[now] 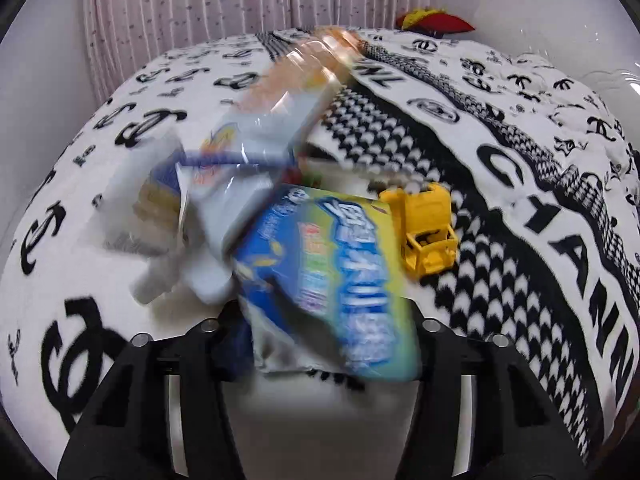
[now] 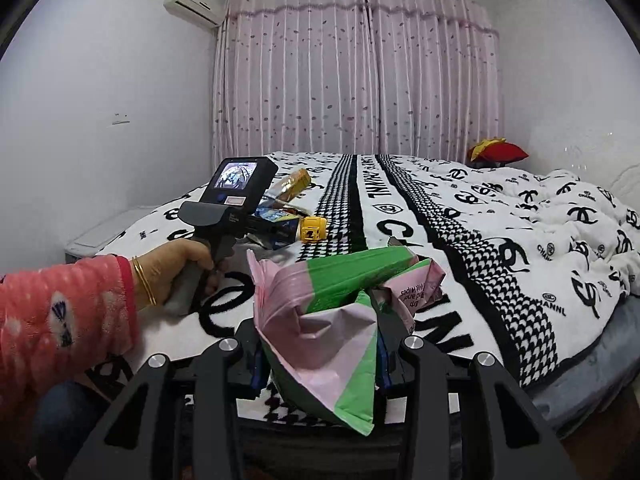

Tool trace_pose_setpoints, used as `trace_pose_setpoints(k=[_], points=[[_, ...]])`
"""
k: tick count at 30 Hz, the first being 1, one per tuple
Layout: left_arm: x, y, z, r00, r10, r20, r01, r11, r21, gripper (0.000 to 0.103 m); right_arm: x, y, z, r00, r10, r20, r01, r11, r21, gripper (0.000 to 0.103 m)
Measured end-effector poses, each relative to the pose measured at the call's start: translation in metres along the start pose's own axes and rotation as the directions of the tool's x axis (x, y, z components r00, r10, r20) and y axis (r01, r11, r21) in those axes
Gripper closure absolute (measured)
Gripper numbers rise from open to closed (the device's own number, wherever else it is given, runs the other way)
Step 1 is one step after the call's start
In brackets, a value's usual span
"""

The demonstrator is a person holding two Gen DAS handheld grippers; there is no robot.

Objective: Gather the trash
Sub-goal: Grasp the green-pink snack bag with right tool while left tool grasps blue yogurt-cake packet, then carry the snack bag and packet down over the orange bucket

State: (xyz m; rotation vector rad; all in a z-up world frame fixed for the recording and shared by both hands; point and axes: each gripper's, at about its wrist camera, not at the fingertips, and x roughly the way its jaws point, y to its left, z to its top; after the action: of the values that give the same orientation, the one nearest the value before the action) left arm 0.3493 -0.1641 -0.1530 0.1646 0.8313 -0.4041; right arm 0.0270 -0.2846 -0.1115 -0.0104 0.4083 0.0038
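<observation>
In the left wrist view my left gripper (image 1: 324,344) is shut on a blue and green snack wrapper (image 1: 332,276), blurred by motion. Behind it lie a white and clear wrapper (image 1: 256,140) and a yellow toy (image 1: 428,232) on the black-and-white bedspread (image 1: 520,184). In the right wrist view my right gripper (image 2: 320,360) is shut on a crumpled pink and green wipes packet (image 2: 332,320) above the bed's near edge. The left gripper (image 2: 276,232) shows there at the left, held by a hand, over the trash pile (image 2: 286,200) and next to the yellow toy (image 2: 312,234).
A red and yellow pillow (image 2: 498,152) lies at the bed's far right. Pink curtains (image 2: 356,72) hang behind the bed. A white wall and a low white box (image 2: 104,232) stand to the left of the bed. The bedspread (image 2: 500,240) is rumpled on the right.
</observation>
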Motion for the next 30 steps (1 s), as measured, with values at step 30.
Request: trace_pose_setpoints(k=[30], points=[[-0.253, -0.021, -0.246, 0.967, -0.250, 0.050, 0.238, 0.954, 0.181, 0.052, -0.074, 0.058, -0.022, 0.999, 0.039, -0.035, -0.044, 0.990, -0.138, 0.064]])
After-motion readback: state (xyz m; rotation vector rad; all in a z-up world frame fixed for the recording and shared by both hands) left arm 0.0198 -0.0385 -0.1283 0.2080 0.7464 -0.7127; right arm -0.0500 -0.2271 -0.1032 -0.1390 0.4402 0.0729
